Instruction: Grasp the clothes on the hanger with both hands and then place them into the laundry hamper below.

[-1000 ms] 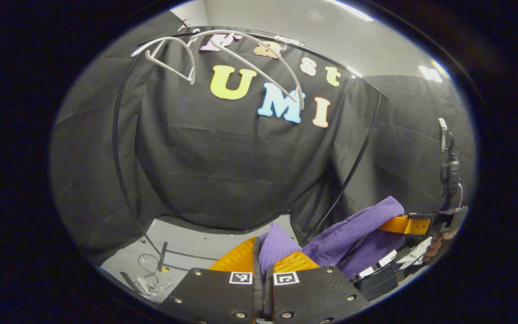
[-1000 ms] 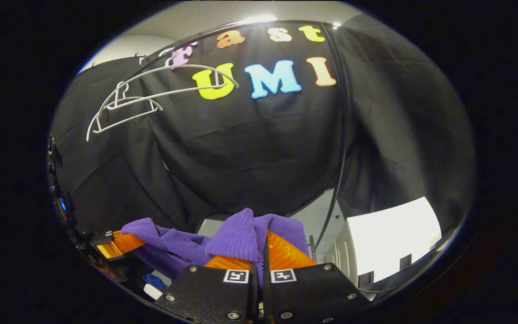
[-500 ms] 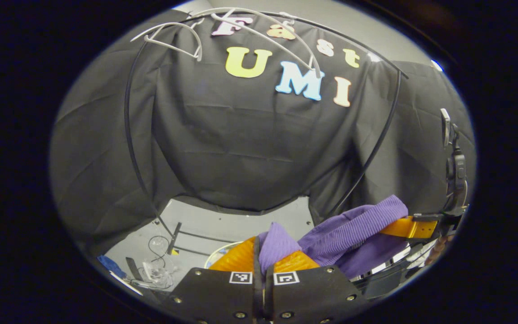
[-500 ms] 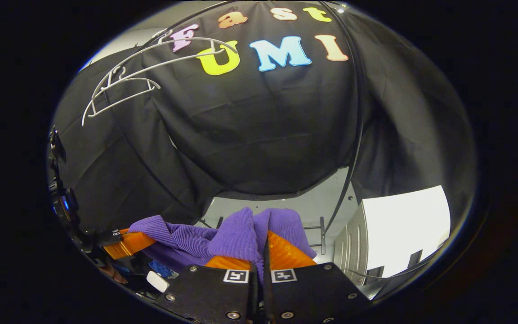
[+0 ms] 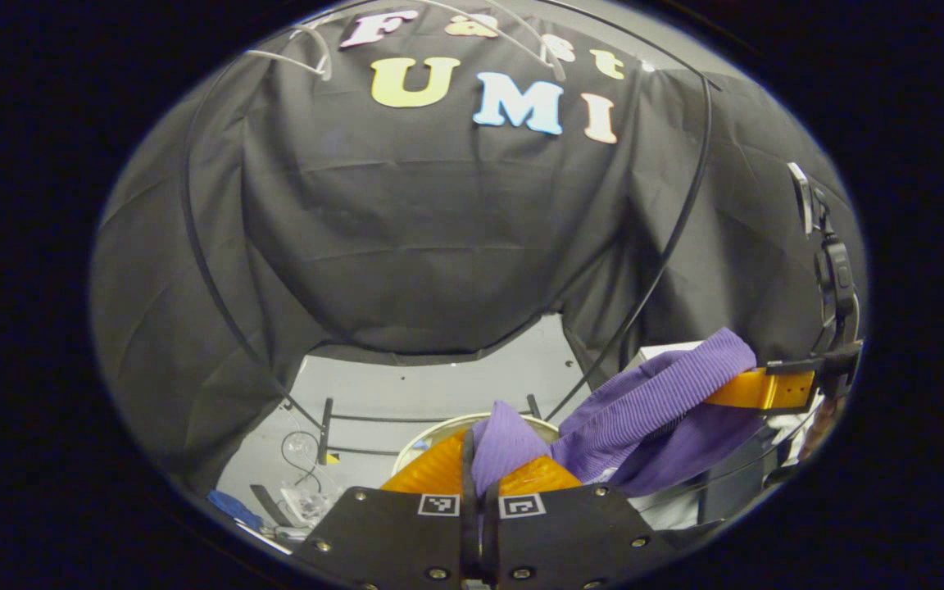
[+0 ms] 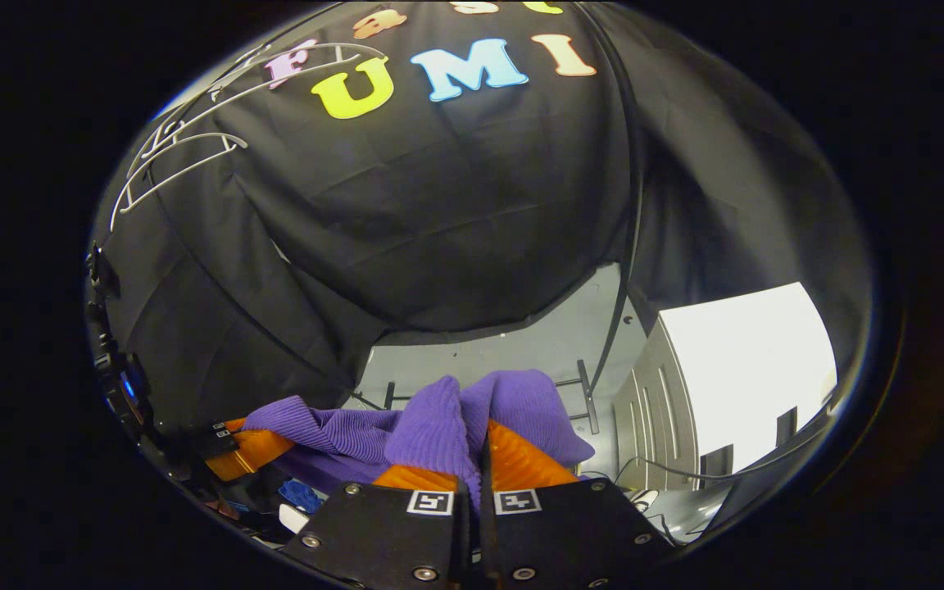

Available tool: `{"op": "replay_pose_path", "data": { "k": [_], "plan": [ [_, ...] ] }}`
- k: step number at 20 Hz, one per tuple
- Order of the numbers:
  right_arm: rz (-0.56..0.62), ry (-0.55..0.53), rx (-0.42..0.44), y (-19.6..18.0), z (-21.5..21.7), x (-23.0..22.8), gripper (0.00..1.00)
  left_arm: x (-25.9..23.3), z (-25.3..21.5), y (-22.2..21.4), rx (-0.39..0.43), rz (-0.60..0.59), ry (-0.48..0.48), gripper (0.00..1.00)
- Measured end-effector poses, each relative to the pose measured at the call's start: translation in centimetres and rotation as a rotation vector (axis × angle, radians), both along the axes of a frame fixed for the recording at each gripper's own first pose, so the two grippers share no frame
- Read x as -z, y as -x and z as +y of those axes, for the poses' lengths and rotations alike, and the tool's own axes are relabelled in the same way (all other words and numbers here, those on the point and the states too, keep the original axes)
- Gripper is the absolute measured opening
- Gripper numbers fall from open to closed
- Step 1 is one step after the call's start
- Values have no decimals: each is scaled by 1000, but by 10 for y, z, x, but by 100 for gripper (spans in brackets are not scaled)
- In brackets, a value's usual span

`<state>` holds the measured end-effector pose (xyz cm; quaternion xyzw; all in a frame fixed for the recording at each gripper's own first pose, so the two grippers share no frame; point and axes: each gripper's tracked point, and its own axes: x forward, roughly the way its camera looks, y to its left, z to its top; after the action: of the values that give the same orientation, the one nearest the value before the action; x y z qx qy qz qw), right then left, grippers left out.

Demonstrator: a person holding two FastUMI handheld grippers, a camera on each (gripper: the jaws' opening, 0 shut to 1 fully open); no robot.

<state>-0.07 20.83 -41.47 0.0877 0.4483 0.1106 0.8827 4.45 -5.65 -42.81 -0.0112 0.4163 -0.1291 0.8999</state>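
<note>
1. In the left gripper view, the left gripper sits at the bottom centre with its two fingers clenched on a fold of the purple ribbed knit garment; the cloth pokes up between them.
2. From that pinch the garment stretches up and to the right to the right gripper, whose fingers also clamp the fabric; a loose part of the cloth sags below the taut band.
3. Just behind the left gripper's fingers, the pale round rim of the laundry hamper shows low on the grey floor, partly hidden by the fingers and the garment.
4. White plastic hangers hang at the top left on a thin black rail, well apart from the garment.
5. In the right gripper view, the right gripper holds a bunched fold of the same purple garment tight between its fingers.
6. From there the fabric runs left to the left gripper, which grips it near the view's left edge.
7. White hangers sit at the upper left, and a white cabinet stands at the right.
</note>
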Motion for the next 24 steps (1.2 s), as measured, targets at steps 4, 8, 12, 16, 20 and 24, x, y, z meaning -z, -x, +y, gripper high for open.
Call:
{"op": "replay_pose_path", "data": {
  "k": [4, 8, 12, 16, 20, 24],
  "plan": [
    [51, 16, 55, 12, 3, 29, 4, 37, 0, -1, 64, 25, 8, 2],
    [54, 67, 41, 23, 5, 43, 5, 61, -3, -2, 92, 34, 21, 2],
    [74, 101, 29, 31, 1, 54, 5, 71, 0, 1, 66, 34, 19, 2],
    [92, 128, 19, 36, -2, 58, 5, 75, 5, 9, 61, 24, 25, 2],
    [110, 146, 4, 42, -3, 59, 5, 79, 8, 16, 44, 24, 56, 2],
    [126, 156, -15, 54, 3, 56, 5, 79, 14, 22, 37, 8, 61, 2]
  ]
}}
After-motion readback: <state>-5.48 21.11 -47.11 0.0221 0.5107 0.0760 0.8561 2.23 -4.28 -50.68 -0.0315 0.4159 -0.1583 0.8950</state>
